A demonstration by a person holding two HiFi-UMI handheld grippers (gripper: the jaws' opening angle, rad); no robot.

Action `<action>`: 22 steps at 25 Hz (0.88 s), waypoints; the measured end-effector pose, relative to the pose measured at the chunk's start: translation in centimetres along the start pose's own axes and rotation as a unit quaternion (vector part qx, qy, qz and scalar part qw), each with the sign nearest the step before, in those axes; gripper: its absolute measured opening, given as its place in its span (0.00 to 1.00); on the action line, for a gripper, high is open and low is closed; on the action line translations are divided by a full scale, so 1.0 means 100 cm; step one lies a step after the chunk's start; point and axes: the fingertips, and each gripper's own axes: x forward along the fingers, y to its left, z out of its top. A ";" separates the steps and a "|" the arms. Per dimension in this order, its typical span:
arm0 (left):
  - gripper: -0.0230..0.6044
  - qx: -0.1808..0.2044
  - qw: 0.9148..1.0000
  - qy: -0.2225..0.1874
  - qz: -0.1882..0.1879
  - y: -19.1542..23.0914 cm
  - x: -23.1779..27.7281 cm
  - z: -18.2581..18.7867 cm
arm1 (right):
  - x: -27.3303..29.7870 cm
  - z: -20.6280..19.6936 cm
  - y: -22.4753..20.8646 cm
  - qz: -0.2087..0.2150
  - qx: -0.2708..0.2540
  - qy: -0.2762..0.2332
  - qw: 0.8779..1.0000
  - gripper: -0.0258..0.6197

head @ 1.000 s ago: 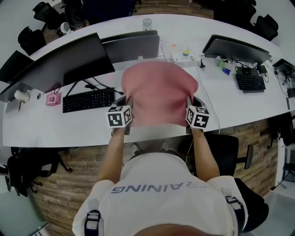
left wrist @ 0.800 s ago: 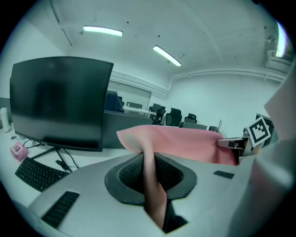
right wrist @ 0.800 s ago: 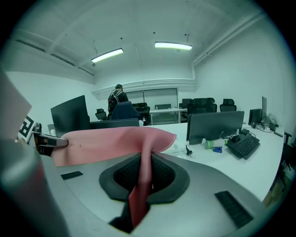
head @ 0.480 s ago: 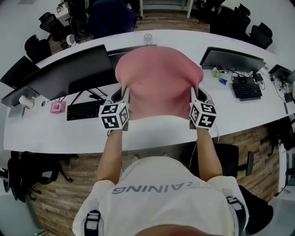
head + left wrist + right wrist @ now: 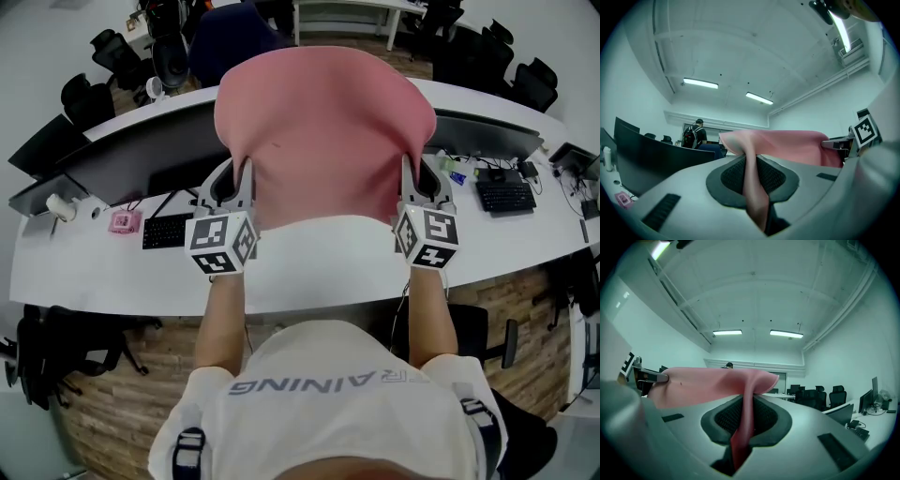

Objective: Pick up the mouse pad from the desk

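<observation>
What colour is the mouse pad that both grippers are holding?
Plain pink. The mouse pad shows best in the head view.

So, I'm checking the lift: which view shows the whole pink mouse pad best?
The head view: the mouse pad spreads nearly whole between the left gripper and right gripper. Each gripper view shows only the edge pinched in its jaws and a stretch beyond.

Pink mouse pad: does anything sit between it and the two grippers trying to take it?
Nothing visible does. The left gripper and the right gripper are each shut on a side edge of the soft pink mouse pad, which is held spread between them above the white curved desk.
</observation>
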 end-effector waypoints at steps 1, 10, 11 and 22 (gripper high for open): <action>0.16 0.000 1.000 -0.005 0.001 0.000 -0.001 0.003 | -0.001 0.004 0.001 -0.001 -0.003 -0.005 1.000 0.13; 0.16 -0.004 1.000 -0.014 -0.008 -0.007 -0.004 0.005 | -0.009 0.002 -0.005 -0.009 -0.002 -0.005 1.000 0.13; 0.16 -0.005 1.000 -0.014 -0.009 -0.008 -0.004 0.004 | -0.010 0.001 -0.006 -0.011 -0.002 -0.004 1.000 0.13; 0.16 -0.005 1.000 -0.005 -0.009 -0.012 -0.002 -0.002 | -0.013 -0.004 -0.008 -0.009 -0.005 0.002 1.000 0.13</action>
